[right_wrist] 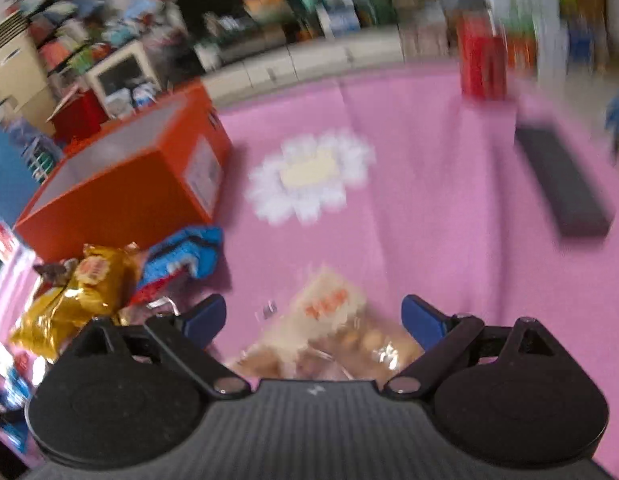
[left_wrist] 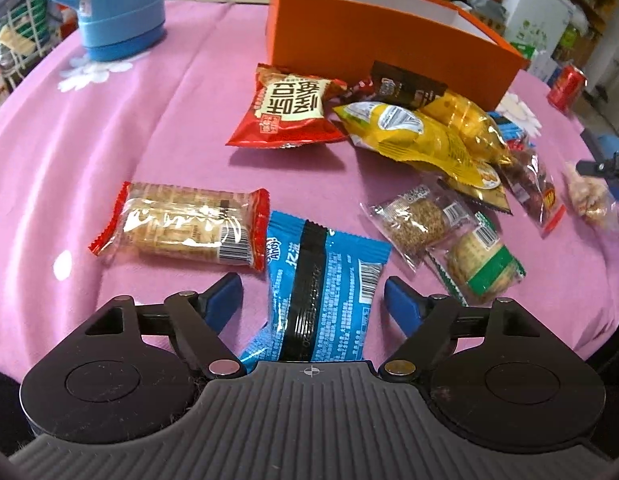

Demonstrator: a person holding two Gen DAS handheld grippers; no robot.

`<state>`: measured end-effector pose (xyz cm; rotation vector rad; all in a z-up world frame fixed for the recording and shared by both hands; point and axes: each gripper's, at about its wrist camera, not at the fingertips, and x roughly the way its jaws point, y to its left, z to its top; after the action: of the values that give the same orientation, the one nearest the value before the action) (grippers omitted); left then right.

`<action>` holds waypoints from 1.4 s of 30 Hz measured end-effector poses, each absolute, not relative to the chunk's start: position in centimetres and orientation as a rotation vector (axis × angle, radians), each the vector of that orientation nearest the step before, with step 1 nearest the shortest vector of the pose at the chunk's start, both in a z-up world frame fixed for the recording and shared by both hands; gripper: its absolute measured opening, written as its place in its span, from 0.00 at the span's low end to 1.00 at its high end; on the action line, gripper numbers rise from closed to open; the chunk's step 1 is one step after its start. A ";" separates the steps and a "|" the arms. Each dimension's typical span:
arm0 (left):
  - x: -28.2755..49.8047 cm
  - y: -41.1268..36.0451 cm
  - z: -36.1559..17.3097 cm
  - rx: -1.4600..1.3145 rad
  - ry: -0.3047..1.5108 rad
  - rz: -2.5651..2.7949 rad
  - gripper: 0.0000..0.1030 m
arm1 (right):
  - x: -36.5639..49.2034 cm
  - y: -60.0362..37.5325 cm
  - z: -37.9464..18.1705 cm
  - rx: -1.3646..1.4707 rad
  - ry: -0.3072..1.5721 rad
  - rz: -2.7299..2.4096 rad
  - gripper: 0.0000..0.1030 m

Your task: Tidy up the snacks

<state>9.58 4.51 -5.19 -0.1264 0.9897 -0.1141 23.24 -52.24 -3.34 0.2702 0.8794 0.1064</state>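
Two grippers hang over the snack pile, both with their blue-tipped fingers spread wide and gripping nothing. The left gripper [left_wrist: 313,296] straddles a glossy blue foil packet [left_wrist: 323,292] that lies flat on the pink tablecloth [left_wrist: 109,140] between the two fingers, its black seam strip facing up; neither pad touches it. Just beyond the left finger sits a clear cracker pack [left_wrist: 185,226] with crimped red ends. Past the right finger lie two small clear-wrapped round cakes [left_wrist: 421,220], and farther ahead a puffy red bag [left_wrist: 289,110] and crinkled yellow bags [left_wrist: 421,136] crowd against the wall of an open orange cardboard box [left_wrist: 389,44].

The right wrist view is badly blurred. The right gripper [right_wrist: 313,316] holds its fingers apart over a clear bag of pale, lumpy snacks [right_wrist: 329,328] lying between them. Beside its left finger sits a shiny gold foil bag [right_wrist: 81,296].
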 end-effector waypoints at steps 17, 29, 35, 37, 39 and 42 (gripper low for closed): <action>9.1 4.5 -5.2 -0.138 0.992 -0.128 0.60 | 15.6 -47.7 -3.0 0.061 0.848 -0.122 0.90; 9.2 4.9 -5.2 -0.152 0.995 -0.122 0.61 | 16.4 -49.5 -3.7 0.179 0.821 -0.152 0.90; 9.0 4.5 -5.2 -0.106 1.001 -0.146 0.61 | 15.8 -50.1 -1.2 0.203 0.753 -0.004 0.90; 9.0 4.4 -5.1 -0.089 1.005 -0.161 0.61 | 17.0 -49.6 -1.7 0.110 0.808 0.103 0.90; 8.9 4.3 -5.1 -0.064 1.006 -0.168 0.62 | 18.1 -49.2 -2.2 0.032 0.856 0.171 0.90; 8.9 4.1 -5.2 -0.030 1.011 -0.180 0.64 | 19.8 -48.7 -2.5 -0.046 0.867 0.224 0.90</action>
<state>8.94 4.09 -5.17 -0.0302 1.0109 -0.1802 19.81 -48.66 -2.51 -0.0463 0.8666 0.2244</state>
